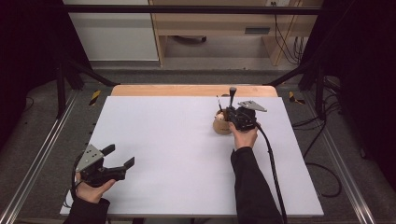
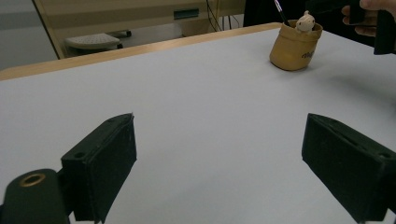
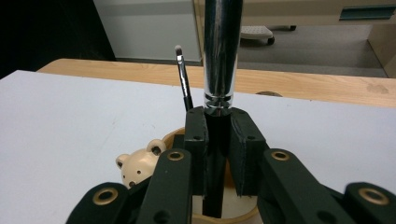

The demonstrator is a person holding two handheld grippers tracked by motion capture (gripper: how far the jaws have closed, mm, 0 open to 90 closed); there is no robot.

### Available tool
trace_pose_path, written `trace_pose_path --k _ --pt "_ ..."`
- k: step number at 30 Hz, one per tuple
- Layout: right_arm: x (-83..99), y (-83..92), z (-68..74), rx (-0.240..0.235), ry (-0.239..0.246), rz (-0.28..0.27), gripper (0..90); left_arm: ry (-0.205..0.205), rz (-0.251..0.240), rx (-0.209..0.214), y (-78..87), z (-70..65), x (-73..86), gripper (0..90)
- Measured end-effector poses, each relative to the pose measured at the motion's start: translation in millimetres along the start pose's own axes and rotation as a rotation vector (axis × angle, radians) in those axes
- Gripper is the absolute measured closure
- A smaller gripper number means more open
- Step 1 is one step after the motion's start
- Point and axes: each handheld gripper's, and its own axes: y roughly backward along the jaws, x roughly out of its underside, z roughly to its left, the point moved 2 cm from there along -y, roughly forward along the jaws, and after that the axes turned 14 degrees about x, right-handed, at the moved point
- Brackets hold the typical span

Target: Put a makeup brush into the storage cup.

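My right gripper (image 1: 232,115) (image 3: 223,140) is shut on the black handle of a thick brush (image 1: 232,94) with a chrome ferrule (image 3: 222,51). It holds the brush upright, handle end down, in the mouth of a tan cup (image 1: 221,125) (image 2: 295,46). A thin brush (image 1: 218,103) (image 3: 183,77) leans in the cup beside a small cream bear figure (image 3: 137,168) (image 2: 306,21). My left gripper (image 1: 120,156) (image 2: 219,158) rests at the table's front left, open, with nothing between its pads.
The white board (image 1: 177,140) lies on a wooden table whose far edge (image 1: 194,90) shows beyond it. Metal frame rails run along both sides. Cables lie on the floor to the right. The right gripper's cable (image 1: 271,163) trails over the board.
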Motion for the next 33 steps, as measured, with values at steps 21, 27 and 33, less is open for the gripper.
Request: trace_pose_path --k 21,27,33 --pt "-6.3 22.6 2.0 -0.019 0.052 0.01 66.5 -0.002 -0.004 0.011 0.6 -0.3 -0.3 9.9" --pt "-9.7 46.2 1.7 -0.094 0.048 -0.014 54.6 0.001 -0.002 0.015 -0.6 -1.1 -0.4 9.9" --pt "-9.6 64.8 -2.1 -0.153 0.069 -0.009 43.8 -0.001 0.005 0.014 -2.0 -2.2 -0.4 9.8"
